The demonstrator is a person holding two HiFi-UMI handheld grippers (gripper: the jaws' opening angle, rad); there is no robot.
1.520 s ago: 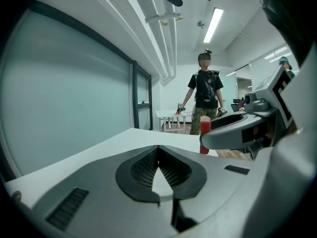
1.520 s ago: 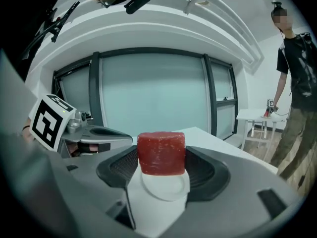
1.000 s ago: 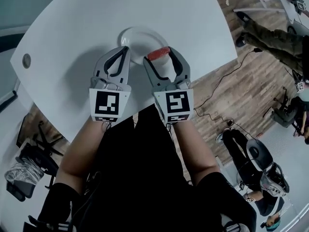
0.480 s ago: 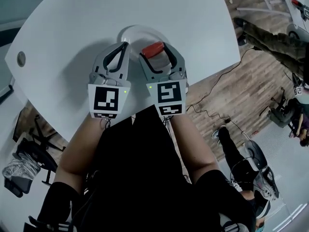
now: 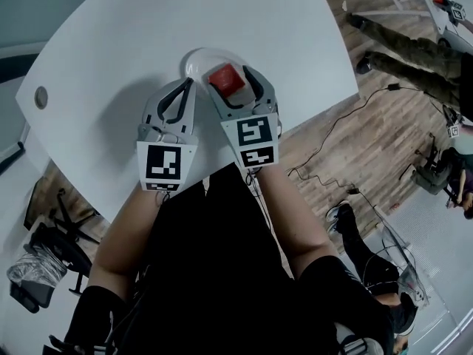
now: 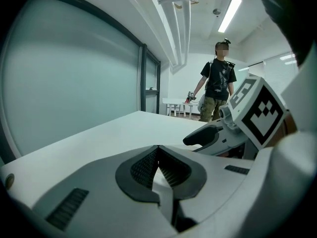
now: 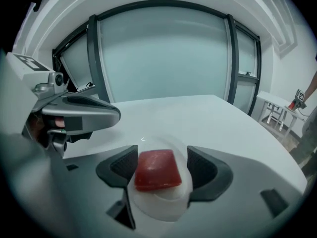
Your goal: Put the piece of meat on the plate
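My right gripper (image 5: 228, 72) is shut on the piece of meat (image 5: 222, 78), a red block, and holds it just over the near part of the white plate (image 5: 196, 58). In the right gripper view the meat (image 7: 157, 170) sits between the dark pads (image 7: 123, 166) with the plate (image 7: 168, 209) showing under it. My left gripper (image 5: 191, 81) is shut and empty, close beside the right one at the plate's left edge. Its pads (image 6: 146, 166) meet at the tip in the left gripper view.
The plate lies near the front edge of a white rounded table (image 5: 148, 28) with a round cable hole (image 5: 41, 97) at its left. Wood floor with cables (image 5: 332, 146) lies to the right. A person (image 6: 218, 86) stands beyond the table; dark chairs (image 5: 44, 250) stand lower left.
The right gripper has carried the meat leftwards, from the plate's right rim to over the plate. The left gripper has stayed about where it was, shut.
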